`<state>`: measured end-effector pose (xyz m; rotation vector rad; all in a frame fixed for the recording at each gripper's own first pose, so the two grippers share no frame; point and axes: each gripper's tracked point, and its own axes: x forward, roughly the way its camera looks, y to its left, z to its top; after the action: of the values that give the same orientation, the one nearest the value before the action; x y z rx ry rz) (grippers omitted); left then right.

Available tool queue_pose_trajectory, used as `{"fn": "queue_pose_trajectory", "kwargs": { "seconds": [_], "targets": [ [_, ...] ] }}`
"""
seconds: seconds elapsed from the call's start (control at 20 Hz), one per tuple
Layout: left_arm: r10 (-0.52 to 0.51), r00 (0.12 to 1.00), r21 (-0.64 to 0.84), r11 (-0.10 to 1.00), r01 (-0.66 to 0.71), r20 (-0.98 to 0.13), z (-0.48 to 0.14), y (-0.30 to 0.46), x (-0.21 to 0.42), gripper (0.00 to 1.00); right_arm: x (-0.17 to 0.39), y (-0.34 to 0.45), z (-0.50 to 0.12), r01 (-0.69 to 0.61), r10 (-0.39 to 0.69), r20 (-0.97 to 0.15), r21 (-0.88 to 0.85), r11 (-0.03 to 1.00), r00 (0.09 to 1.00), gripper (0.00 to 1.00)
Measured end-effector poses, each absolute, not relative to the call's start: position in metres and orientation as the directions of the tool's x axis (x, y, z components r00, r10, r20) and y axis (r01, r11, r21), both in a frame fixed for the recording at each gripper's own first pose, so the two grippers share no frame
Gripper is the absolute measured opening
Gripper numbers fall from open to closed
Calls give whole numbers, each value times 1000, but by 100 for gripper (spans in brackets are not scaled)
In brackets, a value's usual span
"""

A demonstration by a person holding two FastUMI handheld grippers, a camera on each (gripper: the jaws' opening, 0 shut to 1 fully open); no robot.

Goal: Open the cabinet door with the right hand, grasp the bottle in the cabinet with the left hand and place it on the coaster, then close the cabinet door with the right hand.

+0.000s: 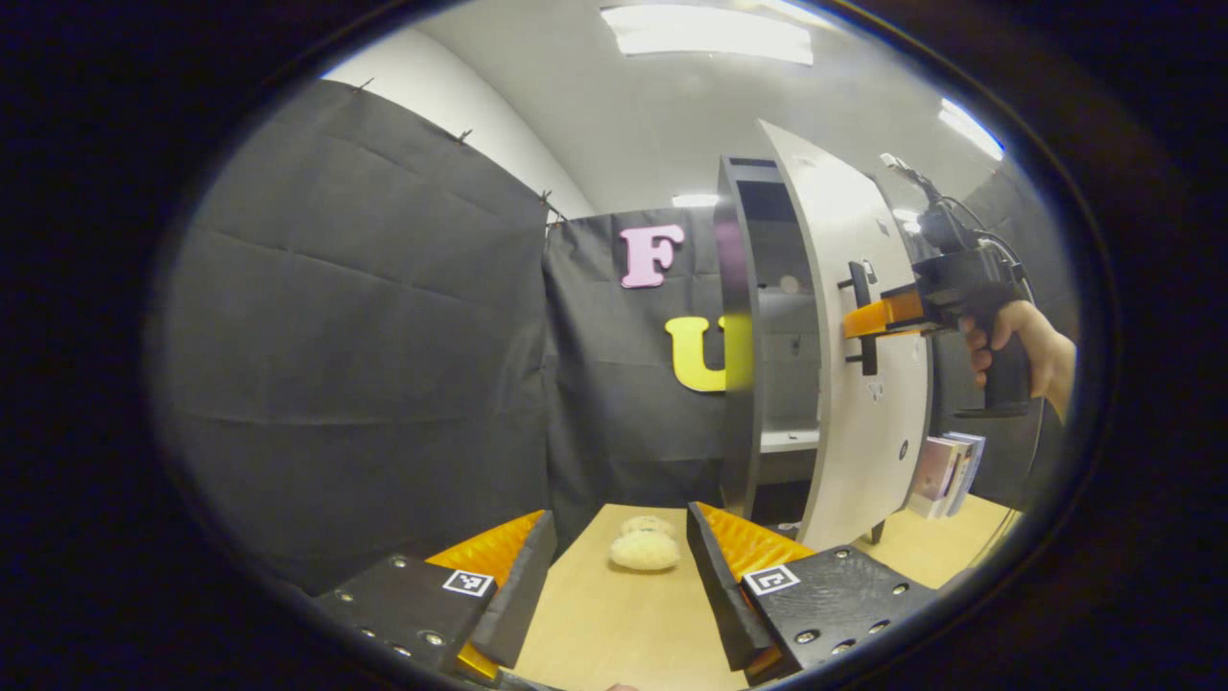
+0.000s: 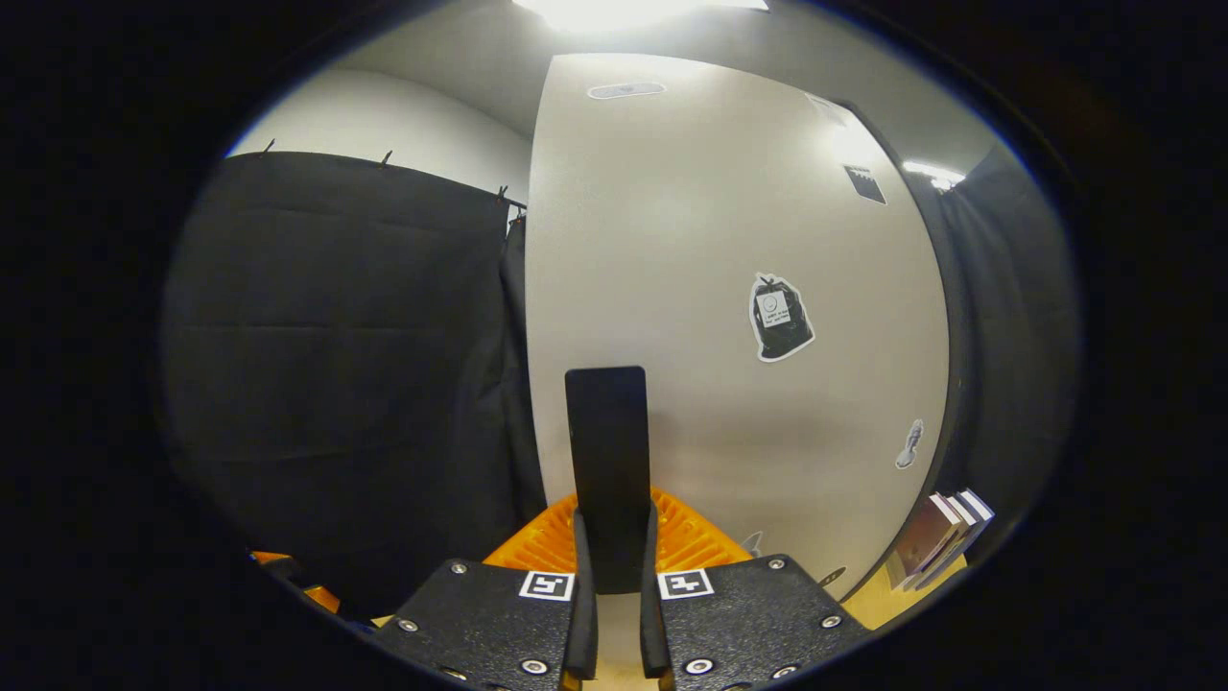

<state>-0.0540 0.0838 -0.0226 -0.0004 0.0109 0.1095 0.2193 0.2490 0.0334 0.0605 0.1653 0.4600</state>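
Left gripper (image 1: pixel 619 585) waits wide open over the table (image 1: pixel 614 633). Right gripper (image 2: pixel 614 566) is clamped on the handle (image 2: pixel 606 461); swing the door (image 2: pixel 729 288) fully clear. Bottle unseen inside the cabinet (image 1: pixel 743 326).

Door (image 1: pixel 854 384) stands partly open, the right gripper (image 1: pixel 857 323) clamped on its dark handle (image 1: pixel 866 326), a hand (image 1: pixel 1017 341) behind. Left gripper (image 1: pixel 619 566) hangs spread over the table (image 1: pixel 614 624), a pale fluffy coaster (image 1: pixel 645 549) ahead. Books (image 1: pixel 945 473) lean beside the cabinet (image 1: pixel 743 336).
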Motion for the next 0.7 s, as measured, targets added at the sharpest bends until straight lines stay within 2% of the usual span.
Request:
{"fn": "queue_pose_trajectory", "kwargs": {
  "seconds": [0.05,0.2,0.25,0.3,0.4,0.5,0.55,0.7],
  "targets": [
    [103,995,3,995,-103,-7,-19,76,-53,78,219,248,33,-447,457,-141,100,889,878,17],
    [107,994,8,994,-107,-2,-13,50,-50,79,217,241,33,-484,495,-140,105,869,858,16],
    [105,994,7,994,-105,2,-10,41,-50,76,213,238,33,-490,501,-135,108,865,855,17],
    [100,995,8,995,-100,3,-8,31,-51,82,213,236,34,-496,506,-133,105,862,852,17],
    [88,996,12,996,-88,7,-5,12,-50,78,210,230,34,-505,516,-134,108,856,846,17],
    [70,997,12,997,-71,9,-4,-8,-48,82,208,224,34,-508,520,-135,114,854,843,17],
    [60,998,8,998,-60,13,-1,-18,-47,78,208,221,33,-507,518,-135,110,855,844,16],
    [14,1000,-4,1000,-14,13,2,-43,-41,82,203,211,34,-498,507,-133,92,862,852,17]
  ]
}}
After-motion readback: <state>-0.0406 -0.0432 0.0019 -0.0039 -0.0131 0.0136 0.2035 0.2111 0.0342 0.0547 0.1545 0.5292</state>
